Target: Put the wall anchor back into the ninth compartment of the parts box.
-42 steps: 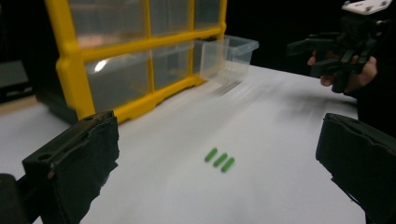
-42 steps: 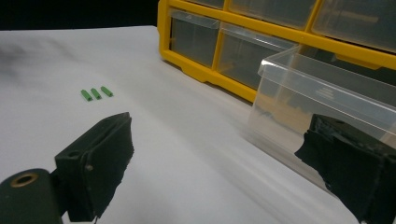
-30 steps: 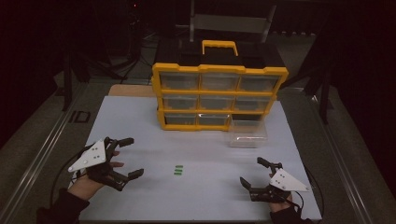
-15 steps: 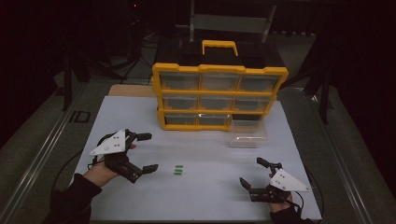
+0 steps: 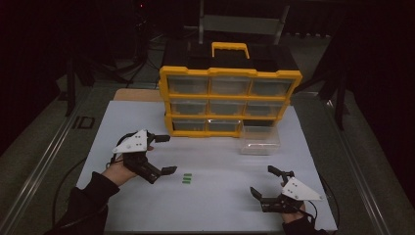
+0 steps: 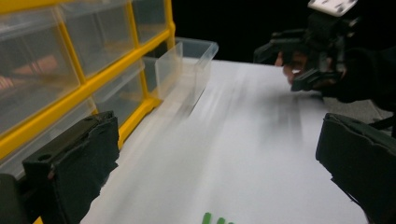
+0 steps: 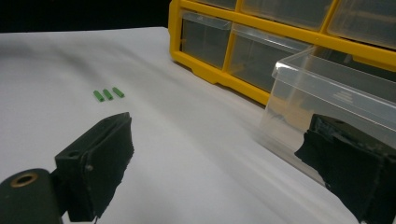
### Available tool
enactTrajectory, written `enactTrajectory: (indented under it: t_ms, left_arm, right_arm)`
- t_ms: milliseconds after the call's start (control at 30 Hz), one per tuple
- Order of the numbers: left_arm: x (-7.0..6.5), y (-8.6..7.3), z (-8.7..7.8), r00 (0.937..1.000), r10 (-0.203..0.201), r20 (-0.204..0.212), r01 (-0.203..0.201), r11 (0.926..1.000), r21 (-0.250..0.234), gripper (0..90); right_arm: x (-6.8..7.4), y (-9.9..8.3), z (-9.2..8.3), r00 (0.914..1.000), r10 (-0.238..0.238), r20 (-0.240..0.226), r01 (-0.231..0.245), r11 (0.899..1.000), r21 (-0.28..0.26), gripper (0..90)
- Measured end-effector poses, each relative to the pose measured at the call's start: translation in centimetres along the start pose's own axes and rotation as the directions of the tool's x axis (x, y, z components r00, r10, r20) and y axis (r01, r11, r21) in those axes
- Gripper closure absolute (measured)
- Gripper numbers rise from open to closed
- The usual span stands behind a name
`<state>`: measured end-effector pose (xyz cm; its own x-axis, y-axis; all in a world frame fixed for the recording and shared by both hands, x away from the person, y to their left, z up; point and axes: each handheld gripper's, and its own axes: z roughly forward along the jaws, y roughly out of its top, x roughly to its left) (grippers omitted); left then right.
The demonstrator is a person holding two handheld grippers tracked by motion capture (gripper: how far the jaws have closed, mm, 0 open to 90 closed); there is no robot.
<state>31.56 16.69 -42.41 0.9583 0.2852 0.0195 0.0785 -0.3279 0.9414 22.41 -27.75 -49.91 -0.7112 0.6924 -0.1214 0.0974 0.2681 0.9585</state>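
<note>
Green pegs (image 5: pixel 186 178), three short ones side by side, lie on the white sheet (image 5: pixel 215 200) that covers the desk, and nothing has been picked up yet. A clear plastic drawer (image 5: pixel 260 140) already stands out of the yellow drawer cabinet (image 5: pixel 229 100), just in front of its lower right corner, and it looks empty, so the likely job of putting the pegs into it is all still to do. The left gripper (image 5: pixel 164 154) is near the pegs with its fingers spread wide and empty; one black finger (image 5: pixel 166 171) points at the pegs from their left and sits just beside them, not touching. In the left gripper view the pegs (image 6: pixel 215 219) peek in at the bottom edge, between the two fingers but low. The right gripper (image 5: pixel 267 182) rests near the front right of the sheet, its fingers also open and holding nothing, well apart from the pegs (image 7: pixel 108 94), which lie off to its left, with the drawer (image 7: pixel 336 102) just ahead of it.
</note>
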Motion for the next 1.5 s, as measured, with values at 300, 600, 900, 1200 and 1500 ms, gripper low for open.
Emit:
enactTrajectory:
  t_ms: [300,600,900,1200,1500]
  left_arm:
    - [1.5,-1.5,2.3,0.9975,-0.029,0.065,0.025,0.9974,0.068,0.0]
    - [2.1,-3.3,4.4,0.9938,-0.059,0.094,0.044,0.9874,0.152,7.1]
    - [2.1,-4.9,6.2,0.9868,-0.082,0.140,0.046,0.9680,0.247,25.5]
    - [1.9,-6.0,7.4,0.9792,-0.083,0.185,0.019,0.9457,0.325,50.4]
    - [2.0,-6.6,8.6,0.9817,-0.067,0.178,-0.012,0.9120,0.410,69.2]
  right_arm:
    - [0.0,-0.1,0.1,1.0000,0.001,-0.006,-0.001,1.000,0.004,8.0]
    - [0.0,-0.1,0.1,0.9999,0.005,-0.015,-0.005,1.000,0.010,8.0]
    - [0.0,-0.2,0.2,0.9997,0.008,-0.022,-0.008,1.000,0.016,8.0]
    - [0.0,-0.2,0.2,0.9996,0.012,-0.026,-0.011,1.000,0.018,8.0]
    - [0.0,-0.3,0.2,0.9995,0.013,-0.027,-0.012,1.000,0.020,8.0]
